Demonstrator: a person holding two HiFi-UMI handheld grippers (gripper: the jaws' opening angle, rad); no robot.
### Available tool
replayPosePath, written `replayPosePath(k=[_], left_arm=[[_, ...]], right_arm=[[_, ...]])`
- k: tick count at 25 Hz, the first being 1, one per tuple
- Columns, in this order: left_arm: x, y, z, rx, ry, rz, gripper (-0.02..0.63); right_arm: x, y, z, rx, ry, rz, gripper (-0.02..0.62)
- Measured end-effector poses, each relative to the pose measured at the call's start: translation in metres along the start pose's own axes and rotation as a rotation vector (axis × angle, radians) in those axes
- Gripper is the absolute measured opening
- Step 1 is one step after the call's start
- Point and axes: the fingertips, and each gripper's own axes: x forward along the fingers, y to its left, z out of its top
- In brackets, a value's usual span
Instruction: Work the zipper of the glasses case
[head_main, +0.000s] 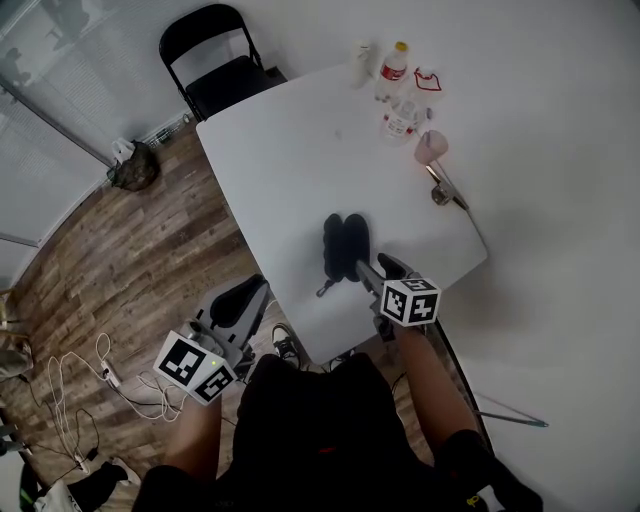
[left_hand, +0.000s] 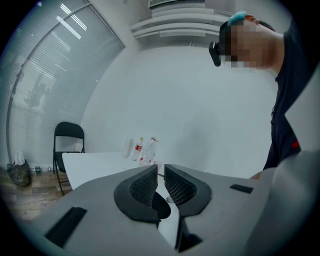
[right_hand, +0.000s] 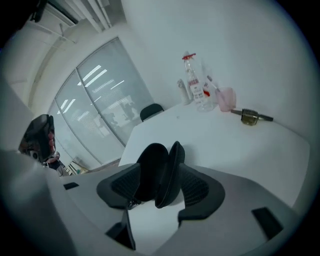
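Observation:
A black glasses case (head_main: 345, 245) lies on the white table (head_main: 290, 160) near its front edge, its two halves spread apart. Its zipper pull (head_main: 325, 290) trails off the near end. My right gripper (head_main: 368, 270) is at that near end, pointing down at the case. In the right gripper view the case (right_hand: 160, 172) shows between the spread jaws of the right gripper (right_hand: 159, 187), whose pads stand apart from it. My left gripper (head_main: 238, 305) is off the table's front left, over the floor. In its own view the left gripper (left_hand: 161, 182) is shut on nothing.
Bottles (head_main: 395, 68), a pink cup (head_main: 431, 147) and a metal object (head_main: 442, 192) sit at the table's far right. A black folding chair (head_main: 215, 60) stands behind the table. Cables (head_main: 80, 380) lie on the wood floor at the left.

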Motion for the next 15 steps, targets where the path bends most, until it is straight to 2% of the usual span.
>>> replayPosePath(k=[3,8,10,15], left_arm=[[0.002,0.0,-0.005,-0.001,0.012,0.008,0.058],[0.002,0.003,-0.01,-0.013,0.021,0.02,0.058],[0.002,0.003,-0.012,-0.016,0.024,0.019,0.058],[0.009,0.006,-0.013,-0.018,0.026,0.013,0.058]], right_arm=[[0.024,-0.013,-0.019,0.008,0.071,-0.018,0.235],[0.041,-0.025,-0.033,0.02,0.119,-0.069,0.231],[0.04,-0.03,-0.036,0.044,0.116,-0.093,0.141],[0.038,-0.038,-0.031,0.103,0.08,-0.092,0.104]])
